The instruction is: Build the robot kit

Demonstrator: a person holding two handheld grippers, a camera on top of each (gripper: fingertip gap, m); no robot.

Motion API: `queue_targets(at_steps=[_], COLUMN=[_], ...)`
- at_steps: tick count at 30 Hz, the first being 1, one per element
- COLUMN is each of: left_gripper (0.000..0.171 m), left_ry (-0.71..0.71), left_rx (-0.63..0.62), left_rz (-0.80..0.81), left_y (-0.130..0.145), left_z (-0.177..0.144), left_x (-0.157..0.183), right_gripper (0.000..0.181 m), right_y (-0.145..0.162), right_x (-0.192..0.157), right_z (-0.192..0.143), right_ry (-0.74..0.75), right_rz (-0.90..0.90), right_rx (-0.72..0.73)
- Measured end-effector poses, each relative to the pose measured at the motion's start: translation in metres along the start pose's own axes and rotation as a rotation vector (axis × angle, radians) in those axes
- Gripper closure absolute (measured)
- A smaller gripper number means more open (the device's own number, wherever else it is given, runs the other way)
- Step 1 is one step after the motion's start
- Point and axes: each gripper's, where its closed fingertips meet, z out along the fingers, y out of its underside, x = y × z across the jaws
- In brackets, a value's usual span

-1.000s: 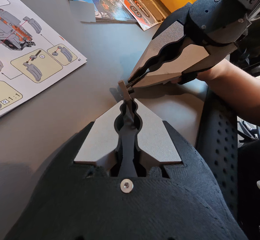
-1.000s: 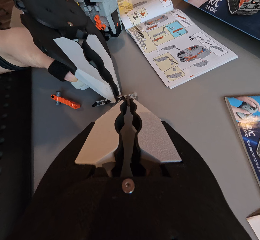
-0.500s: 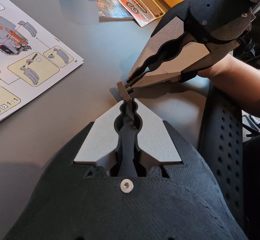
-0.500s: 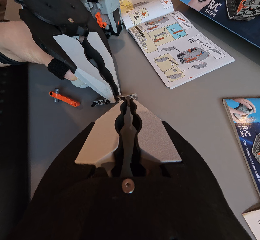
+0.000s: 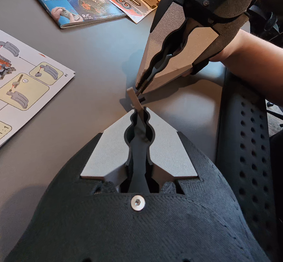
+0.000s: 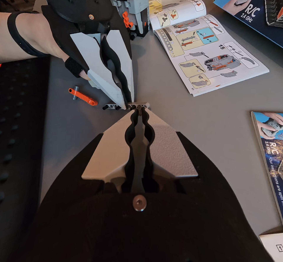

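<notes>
Left gripper (image 5: pixel 139 110) clamped on grey beam (image 6: pixel 138 106), long axis 9-to-3 in right view. Right gripper (image 6: pixel 139 110) pinches small dark pin (image 6: pixel 139 110) at beam's 6 o'clock face.

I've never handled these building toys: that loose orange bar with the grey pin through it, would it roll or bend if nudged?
The orange bar looks like hard moulded plastic, so probably stiff and light. It lies flat on the grey table, and the grey pin crossing one end would likely stop any rolling. On that smooth top it may slide or pivot instead.
</notes>
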Motion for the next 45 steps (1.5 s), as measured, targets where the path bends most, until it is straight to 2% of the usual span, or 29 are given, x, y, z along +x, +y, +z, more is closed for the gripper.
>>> queue_targets(at_steps=[11,29,30,32,34,40,45], left_gripper=[0.165,0.165,0.165,0.171,0.171,0.171,0.171], left_ry=[-0.001,0.038,0.086,0.31,0.246,0.158,0.157], left_rx=[-0.023,-0.04,-0.028,0.052,-0.062,0.009,-0.014], left_rz=[0.034,-0.003,0.002,-0.1,-0.135,-0.095,-0.02], left_y=[0.003,0.006,0.004,-0.009,0.007,-0.002,-0.009], left_z=[0.0,0.0,-0.001,-0.001,0.013,0.006,-0.007], left_x=[0.0,0.001,0.008,0.044,0.039,0.021,0.029], right_gripper=[0.178,0.177,0.178,0.178,0.178,0.178,0.178], right_y=[0.004,0.012,0.014,0.018,0.018,0.018,0.018], right_x=[-0.001,0.0,0.0,0.005,0.002,0.002,0.001], right_z=[0.003,0.007,0.009,0.013,0.014,0.014,0.014], right_ry=[0.001,0.016,0.022,0.064,0.047,0.056,0.048], right_rz=[0.009,0.021,0.015,0.003,-0.011,-0.017,-0.019], right_rx=[-0.031,-0.086,-0.104,-0.145,-0.143,-0.144,-0.145])
